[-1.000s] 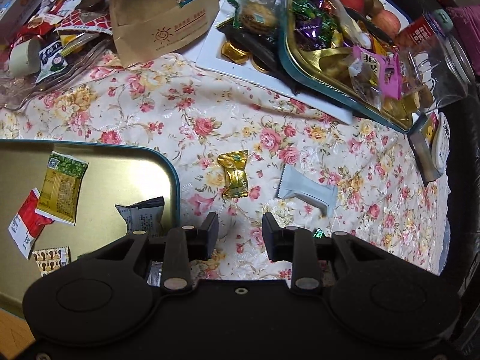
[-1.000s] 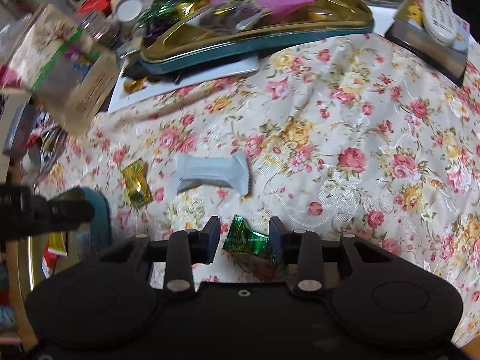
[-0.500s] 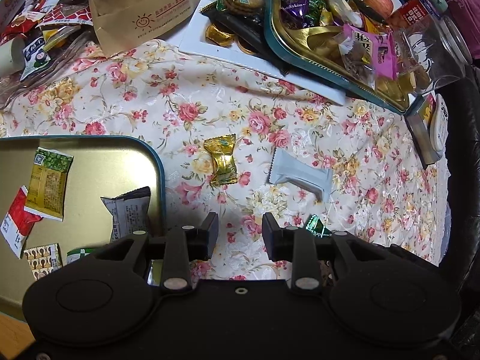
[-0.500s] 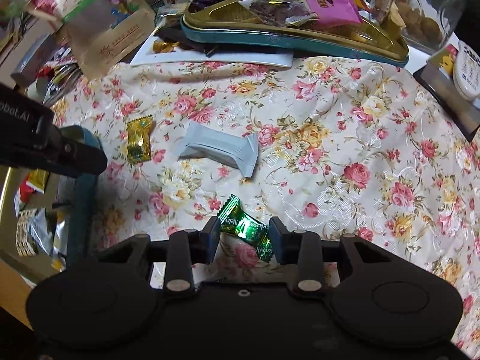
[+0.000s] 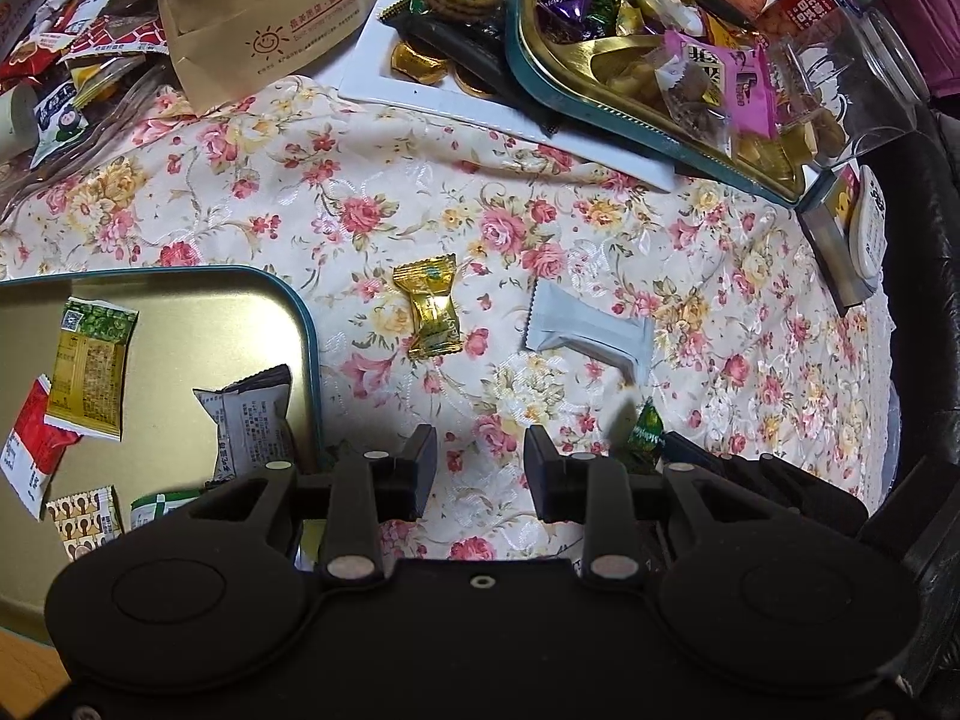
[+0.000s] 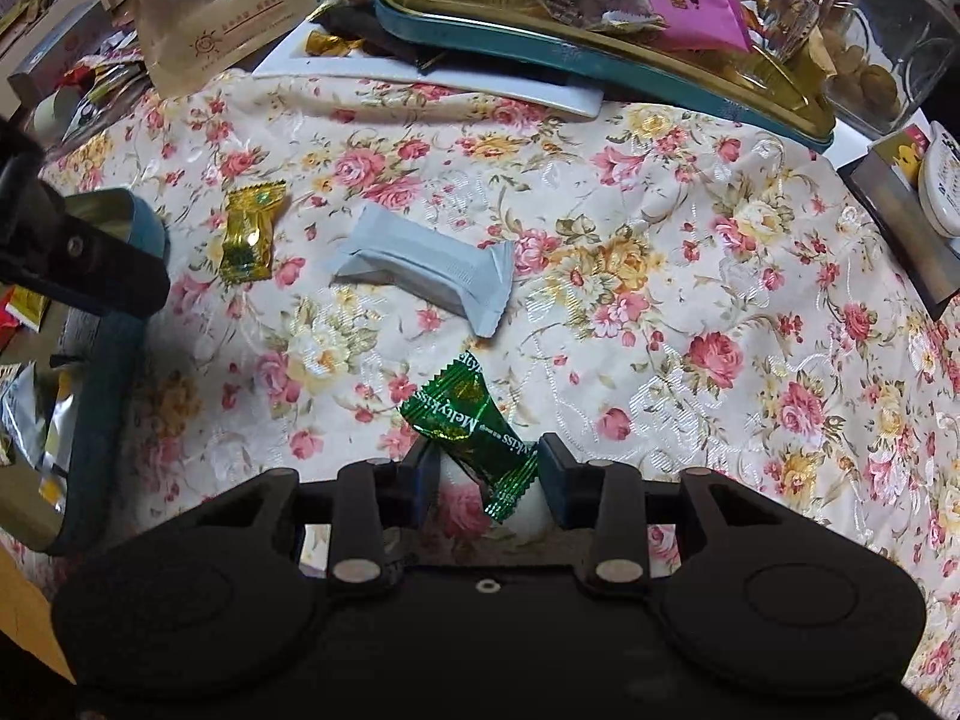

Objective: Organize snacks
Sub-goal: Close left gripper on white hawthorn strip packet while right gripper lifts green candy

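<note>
Seemingly idle, the left gripper [image 5: 480,471] is seen in the left wrist view with its jaws parted and nothing between them, only the floral tablecloth [image 5: 300,192] below. Just left of it, a teal-rimmed gold tray [image 5: 309,348] is shown with several snack packets lying inside, among them a yellow-and-green packet [image 5: 90,360] and a grey packet [image 5: 249,426] near the tray's right rim. On the cloth beyond the fingers, a gold-wrapped candy [image 5: 433,315] and a pale grey wrapped bar [image 5: 585,330] are laid near each other but apart. A green candy [image 5: 647,435] is glimpsed just right of the gripper, beside a dark part of the other tool. At the far edge, a second tray heaped with sweets [image 5: 630,114] and a brown paper bag [image 5: 270,12] are visible.

From the right wrist view, the right gripper [image 6: 485,480] is seen pointing steeply down at the cloth, its jaws closing around the green candy [image 6: 474,426], whose lower end lies between the fingers while its upper end sticks out ahead of them. Whether the pads already press on the wrapper cannot be told. The pale grey wrapped bar [image 6: 426,267] lies just beyond the candy, and the gold-wrapped candy [image 6: 247,231] is further left, near the teal-rimmed gold tray [image 6: 129,324].
</note>
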A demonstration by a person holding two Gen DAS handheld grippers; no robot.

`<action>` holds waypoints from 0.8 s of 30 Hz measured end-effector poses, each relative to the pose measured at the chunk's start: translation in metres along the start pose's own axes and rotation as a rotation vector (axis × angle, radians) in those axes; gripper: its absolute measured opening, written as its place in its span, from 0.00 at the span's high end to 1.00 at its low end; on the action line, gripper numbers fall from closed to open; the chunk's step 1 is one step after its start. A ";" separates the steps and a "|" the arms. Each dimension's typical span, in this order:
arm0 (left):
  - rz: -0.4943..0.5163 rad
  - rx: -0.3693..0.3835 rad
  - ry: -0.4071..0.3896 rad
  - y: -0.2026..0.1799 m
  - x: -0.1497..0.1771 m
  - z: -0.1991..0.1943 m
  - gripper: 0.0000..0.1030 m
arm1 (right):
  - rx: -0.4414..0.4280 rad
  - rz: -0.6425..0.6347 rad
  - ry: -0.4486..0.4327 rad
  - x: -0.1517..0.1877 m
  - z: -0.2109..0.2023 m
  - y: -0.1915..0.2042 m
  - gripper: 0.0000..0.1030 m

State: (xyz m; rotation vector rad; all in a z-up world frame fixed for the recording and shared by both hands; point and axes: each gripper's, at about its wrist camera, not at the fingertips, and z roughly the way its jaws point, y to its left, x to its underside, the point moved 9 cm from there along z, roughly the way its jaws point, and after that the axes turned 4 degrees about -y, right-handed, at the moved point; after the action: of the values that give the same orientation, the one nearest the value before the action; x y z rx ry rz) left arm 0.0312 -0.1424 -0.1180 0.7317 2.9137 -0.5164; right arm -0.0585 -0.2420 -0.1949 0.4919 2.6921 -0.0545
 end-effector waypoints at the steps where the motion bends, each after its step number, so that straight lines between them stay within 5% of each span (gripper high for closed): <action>1: 0.001 0.000 0.001 0.000 0.000 0.000 0.61 | 0.002 0.010 -0.003 -0.001 0.000 -0.001 0.68; 11: 0.021 -0.003 0.004 -0.011 0.004 -0.003 0.61 | 0.002 0.097 -0.002 -0.004 -0.003 -0.012 0.76; 24: 0.098 -0.037 -0.002 -0.029 0.018 -0.009 0.61 | -0.030 0.478 0.034 -0.004 -0.017 -0.063 0.76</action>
State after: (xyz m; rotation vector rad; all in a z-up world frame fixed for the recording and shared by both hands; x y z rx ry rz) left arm 0.0019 -0.1555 -0.1039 0.8637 2.8596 -0.4520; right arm -0.0836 -0.3000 -0.1800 1.1167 2.5285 0.1287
